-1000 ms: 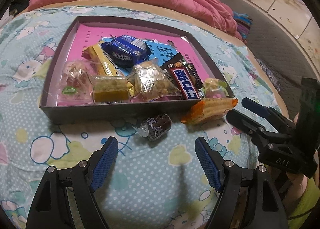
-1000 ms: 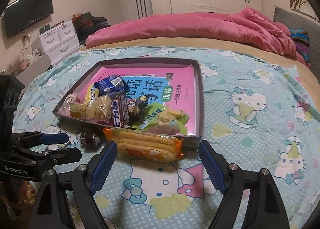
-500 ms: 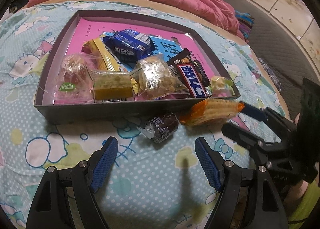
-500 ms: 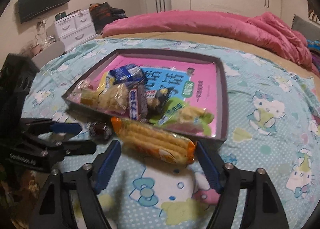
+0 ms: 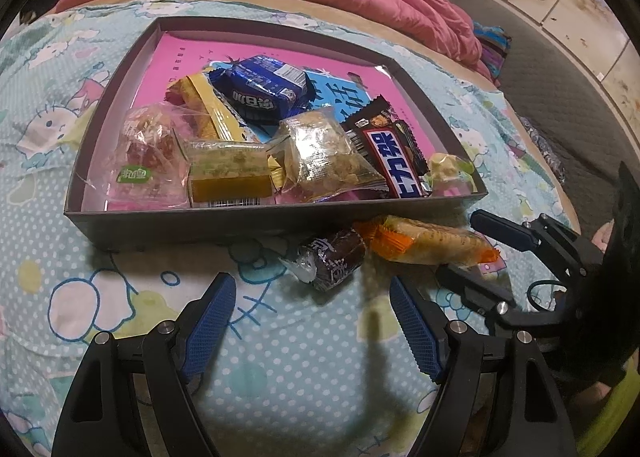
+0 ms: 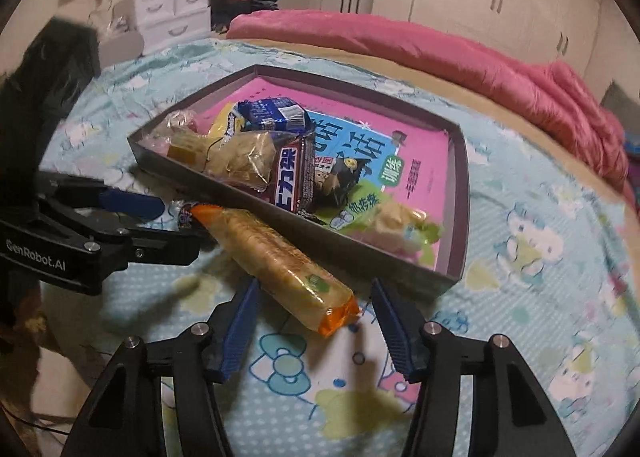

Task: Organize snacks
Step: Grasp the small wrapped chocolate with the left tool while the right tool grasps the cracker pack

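An orange-ended cracker pack [image 6: 280, 261] lies on the bed sheet against the front wall of the dark grey tray [image 6: 454, 257]. Its near end sits between the fingers of my right gripper [image 6: 316, 309], whose jaws are closing; the pads are not pressing on it. The left wrist view shows the same pack [image 5: 428, 245] with the right gripper [image 5: 476, 253] at its right end. A dark wrapped candy [image 5: 332, 257] rests just ahead of my open left gripper [image 5: 312, 309], not between its pads. The tray [image 5: 240, 221] holds several wrapped snacks on a pink book.
A pink quilt [image 6: 440, 53] is bunched along the far side of the bed. White drawers [image 6: 172, 13] and wardrobe doors stand beyond it. My left gripper [image 6: 176, 223] reaches in from the left beside the candy [image 6: 185, 217]. The cartoon-print sheet [image 6: 540, 297] stretches right of the tray.
My right gripper has rolled and come in over the cracker pack's end, its jaws narrowing around it. The left gripper has stayed almost where it was, still open.
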A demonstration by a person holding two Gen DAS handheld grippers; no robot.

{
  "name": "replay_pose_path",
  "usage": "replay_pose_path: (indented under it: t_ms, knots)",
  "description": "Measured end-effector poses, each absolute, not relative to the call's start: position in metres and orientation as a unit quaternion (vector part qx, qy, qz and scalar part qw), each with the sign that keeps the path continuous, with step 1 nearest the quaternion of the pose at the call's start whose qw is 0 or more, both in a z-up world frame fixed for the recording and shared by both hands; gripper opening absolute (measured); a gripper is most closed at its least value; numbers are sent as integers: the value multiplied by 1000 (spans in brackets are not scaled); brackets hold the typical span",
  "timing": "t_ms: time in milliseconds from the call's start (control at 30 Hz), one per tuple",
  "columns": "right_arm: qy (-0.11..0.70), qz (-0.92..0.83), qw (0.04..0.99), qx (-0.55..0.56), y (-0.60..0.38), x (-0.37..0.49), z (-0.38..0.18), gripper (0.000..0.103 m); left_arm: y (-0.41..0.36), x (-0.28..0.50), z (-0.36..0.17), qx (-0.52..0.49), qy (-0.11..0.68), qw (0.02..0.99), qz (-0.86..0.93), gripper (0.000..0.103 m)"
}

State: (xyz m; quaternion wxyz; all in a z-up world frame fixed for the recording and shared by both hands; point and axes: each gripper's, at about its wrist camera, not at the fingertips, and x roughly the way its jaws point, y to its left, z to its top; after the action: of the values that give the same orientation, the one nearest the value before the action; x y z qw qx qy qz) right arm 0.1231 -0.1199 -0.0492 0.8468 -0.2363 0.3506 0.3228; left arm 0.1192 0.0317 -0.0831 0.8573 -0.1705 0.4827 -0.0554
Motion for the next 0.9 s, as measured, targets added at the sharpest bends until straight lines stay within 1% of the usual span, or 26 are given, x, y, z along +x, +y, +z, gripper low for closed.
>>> replay_pose_path:
  t_ms: [167, 267, 333, 367, 433, 533, 667, 733, 800, 867, 900]
  knots:
    - [322, 321, 840, -297, -104, 114, -55, 58, 30, 122, -83, -170, 479, 859, -57, 80]
    - [306, 323, 834, -326, -94, 110, -58, 50, 32, 124, -82, -173, 476, 861, -56, 75]
    - [302, 322, 831, -339, -89, 109, -61, 49, 33, 125, -82, -176, 475, 861, -57, 72]
    - [301, 323, 828, -345, -86, 109, -63, 46, 33, 125, -82, -176, 474, 861, -57, 72]
    - [304, 323, 826, -348, -83, 110, -66, 43, 31, 125, -81, -173, 472, 862, -57, 68]
    - [314, 319, 828, -336, -83, 113, -67, 41, 27, 127, -80, -168, 472, 863, -58, 65]
    - [331, 319, 833, -308, -91, 116, -63, 39, 22, 130, -80, -173, 471, 863, -60, 64]
    - [341, 319, 838, -284, -98, 118, -59, 38, 18, 133, -81, -169, 472, 864, -54, 57]
    - [356, 326, 841, -244, -108, 122, -54, 38, 16, 136, -83, -166, 475, 863, -43, 52]
    - [367, 335, 843, -205, -117, 126, -49, 36, 16, 138, -84, -170, 475, 863, -36, 50]
    - [371, 339, 843, -191, -120, 127, -48, 35, 15, 139, -85, -170, 475, 863, -34, 46]
